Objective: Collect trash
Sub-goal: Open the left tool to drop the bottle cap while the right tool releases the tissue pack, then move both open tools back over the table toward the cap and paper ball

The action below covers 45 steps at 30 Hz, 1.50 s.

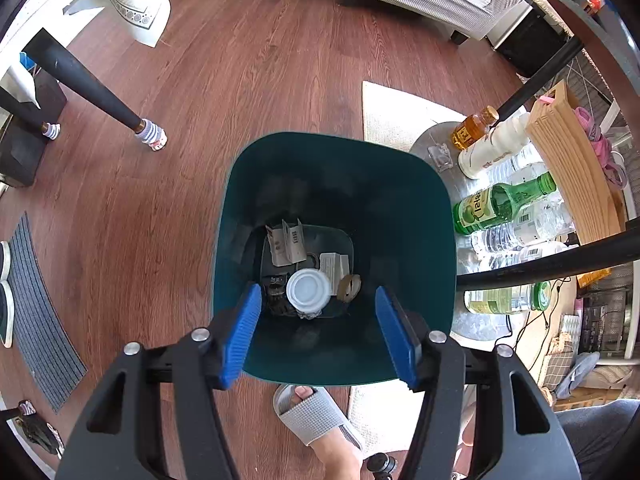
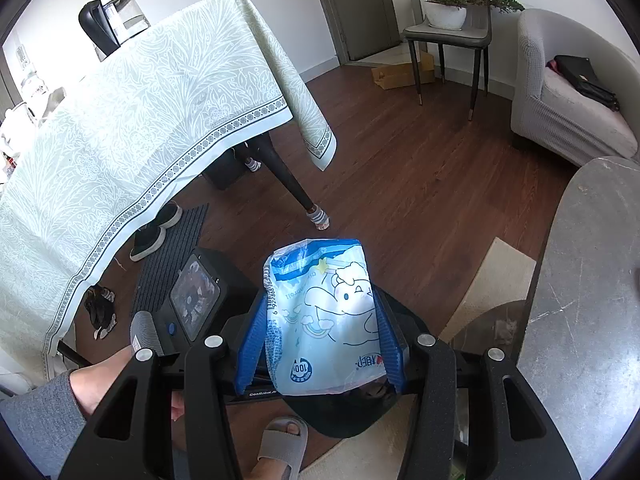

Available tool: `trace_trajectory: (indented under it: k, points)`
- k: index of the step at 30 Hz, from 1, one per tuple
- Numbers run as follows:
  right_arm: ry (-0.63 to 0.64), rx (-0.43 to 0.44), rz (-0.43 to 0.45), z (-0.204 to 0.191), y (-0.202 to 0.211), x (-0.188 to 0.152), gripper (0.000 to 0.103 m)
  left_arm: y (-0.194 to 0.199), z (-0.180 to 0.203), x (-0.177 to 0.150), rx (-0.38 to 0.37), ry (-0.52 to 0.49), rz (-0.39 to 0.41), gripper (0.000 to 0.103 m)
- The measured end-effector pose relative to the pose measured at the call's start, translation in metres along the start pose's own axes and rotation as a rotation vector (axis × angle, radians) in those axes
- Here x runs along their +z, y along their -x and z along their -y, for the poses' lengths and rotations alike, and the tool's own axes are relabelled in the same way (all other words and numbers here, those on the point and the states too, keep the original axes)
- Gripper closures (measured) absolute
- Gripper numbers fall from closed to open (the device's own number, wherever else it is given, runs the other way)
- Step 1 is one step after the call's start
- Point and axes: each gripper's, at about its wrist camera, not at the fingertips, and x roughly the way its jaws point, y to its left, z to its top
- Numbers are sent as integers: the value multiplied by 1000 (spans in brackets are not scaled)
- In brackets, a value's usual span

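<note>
Left gripper (image 1: 318, 332) spread wide with nothing between the blue pads, poised over the teal bin (image 1: 436, 240). Seen only from the left wrist: white lid (image 1: 308, 291), tape roll (image 1: 349, 287) and paper scraps, possibly receipts, on the bin floor. Only from the right wrist: right gripper (image 2: 320, 340) clamped on a blue-and-white wipes packet (image 2: 324, 316), with the draped table (image 2: 120, 128) far left.

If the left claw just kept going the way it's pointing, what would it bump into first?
Probably the round white plastic lid lying on the rubbish at the bottom of the dark green plastic bin; the open left claw points straight into it.
</note>
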Motion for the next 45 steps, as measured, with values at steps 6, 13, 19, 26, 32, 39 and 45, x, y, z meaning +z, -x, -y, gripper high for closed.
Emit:
trace_trajectory:
  k: [6,13,19,26,32,39,45]
  points:
    - [12,-8,-32,-4,-18,-3,52,9,-12,0,-5,37,26,48]
    - [16,-40,-105,-4,-49,-13,52,30,-38,1,23,108,86,62]
    - [27,-52,-170,-8,-80,-27,52,69,-48,1,24,150,209,71]
    - [29,-70,-245,-4,-110,-43,52,113,-39,4,3,134,329,79]
    - [49,-93,-308,-2,-133,-58,50,137,-17,12,-22,97,394,80]
    - [68,-98,-318,-4,-142,-63,43,161,6,16,-33,62,449,80]
    - [78,-123,-343,-3,-154,-69,36,182,19,14,-30,43,493,80]
